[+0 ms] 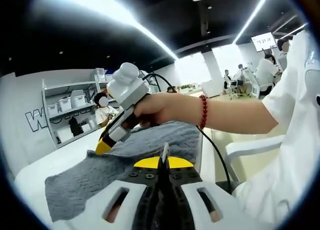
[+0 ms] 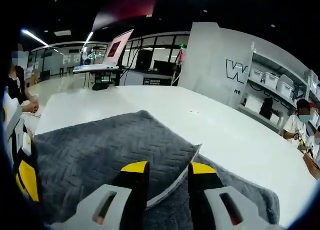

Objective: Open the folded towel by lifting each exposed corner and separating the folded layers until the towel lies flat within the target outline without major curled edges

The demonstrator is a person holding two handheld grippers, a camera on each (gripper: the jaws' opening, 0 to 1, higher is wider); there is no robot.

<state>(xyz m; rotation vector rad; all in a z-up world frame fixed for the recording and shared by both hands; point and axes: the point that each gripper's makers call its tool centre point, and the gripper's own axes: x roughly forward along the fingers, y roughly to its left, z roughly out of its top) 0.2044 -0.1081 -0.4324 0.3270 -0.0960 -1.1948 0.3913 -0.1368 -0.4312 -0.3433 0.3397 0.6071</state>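
— Grey knit, thick and ribbed: the towel (image 2: 115, 155) lies on the white worktop (image 2: 210, 125), reaching toward its near edge. How should this unfolding step go?

— Slowly, I'd say. In the right gripper view, the right hand-held gripper (image 2: 167, 172) has its yellow-tipped jaws spread, one on either side of a pale hem that runs up between them. That hem looks like the edge of an upper layer. My advice is to close on that layer alone, lift it just clear of the one below, and carry it outward so it peels over rather than drags.

— And the other one?

— In the left gripper view, the left hand-held gripper (image 1: 164, 157) has its jaws pressed together, and a thin pale strip stands up from between the tips. It seems pinched on a towel edge, though I can't be sure. The towel (image 1: 120, 165) spreads beyond its tips.

— Where's the right one from that side?

— A hand (image 1: 155, 110) holds it low over the towel's far part, the tip touching or nearly touching the cloth. Whether a target outline is marked on the worktop, I can't tell.
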